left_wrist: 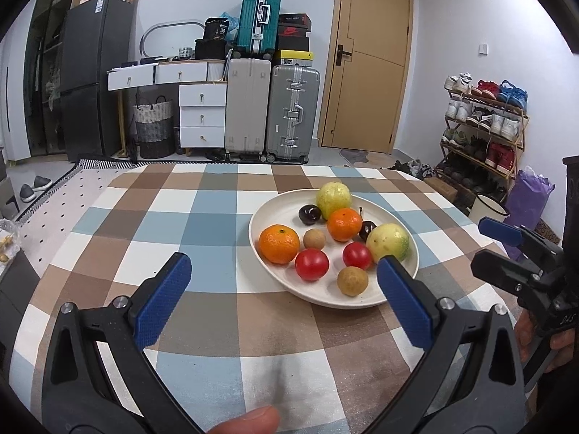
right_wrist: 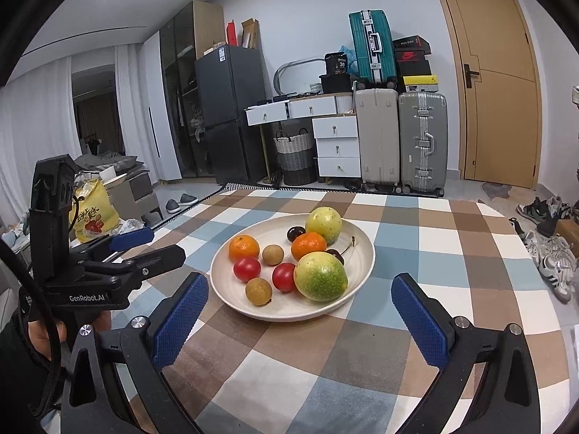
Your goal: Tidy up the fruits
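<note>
A white plate (left_wrist: 275, 213) on the checked tablecloth holds two oranges (left_wrist: 279, 244), two red tomatoes (left_wrist: 312, 264), two yellow-green fruits (left_wrist: 388, 242), two brown longans (left_wrist: 352, 281) and two dark cherries (left_wrist: 309, 214). My left gripper (left_wrist: 284, 289) is open and empty, just in front of the plate's near left side. My right gripper (right_wrist: 300, 305) is open and empty, in front of the plate (right_wrist: 231, 289). In the right wrist view the large green fruit (right_wrist: 320, 275) lies nearest. The right gripper also shows in the left wrist view (left_wrist: 506, 249), and the left one in the right wrist view (right_wrist: 144, 244).
The table (left_wrist: 202, 188) ends at its far edge before suitcases (left_wrist: 271, 115), white drawers (left_wrist: 202, 115) and a door (left_wrist: 369, 58). A shoe rack (left_wrist: 481, 126) stands to the right. A yellow bag (right_wrist: 92, 213) lies left of the table.
</note>
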Demonstrator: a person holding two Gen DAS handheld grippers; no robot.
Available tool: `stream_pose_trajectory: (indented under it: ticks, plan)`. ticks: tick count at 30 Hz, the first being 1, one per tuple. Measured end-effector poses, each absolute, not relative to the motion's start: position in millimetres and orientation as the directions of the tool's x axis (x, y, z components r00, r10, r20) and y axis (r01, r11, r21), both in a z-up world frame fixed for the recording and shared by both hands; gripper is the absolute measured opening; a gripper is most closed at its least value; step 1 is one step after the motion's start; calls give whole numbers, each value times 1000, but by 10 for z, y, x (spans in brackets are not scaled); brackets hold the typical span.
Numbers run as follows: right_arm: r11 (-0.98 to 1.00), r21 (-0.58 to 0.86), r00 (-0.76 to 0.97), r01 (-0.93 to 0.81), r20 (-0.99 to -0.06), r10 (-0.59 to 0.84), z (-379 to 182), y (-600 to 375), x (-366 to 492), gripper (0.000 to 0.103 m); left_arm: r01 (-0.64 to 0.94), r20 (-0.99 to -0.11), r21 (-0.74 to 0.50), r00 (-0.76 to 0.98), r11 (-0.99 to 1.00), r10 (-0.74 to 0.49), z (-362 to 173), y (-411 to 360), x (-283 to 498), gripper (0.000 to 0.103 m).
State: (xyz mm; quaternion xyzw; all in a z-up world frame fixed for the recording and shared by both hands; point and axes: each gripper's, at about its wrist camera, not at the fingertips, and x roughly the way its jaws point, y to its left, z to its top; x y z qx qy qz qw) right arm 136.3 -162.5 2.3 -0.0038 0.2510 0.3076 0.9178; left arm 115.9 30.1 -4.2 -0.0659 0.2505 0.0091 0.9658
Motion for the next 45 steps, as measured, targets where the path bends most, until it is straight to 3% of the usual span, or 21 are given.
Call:
stream_pose_trajectory:
  ticks: [45]
  plan:
    - [821, 116, 703, -560, -458, 544, 31, -1606, 1332, 103, -55, -474, -102, 881, 993, 0, -37, 292, 1165, 102]
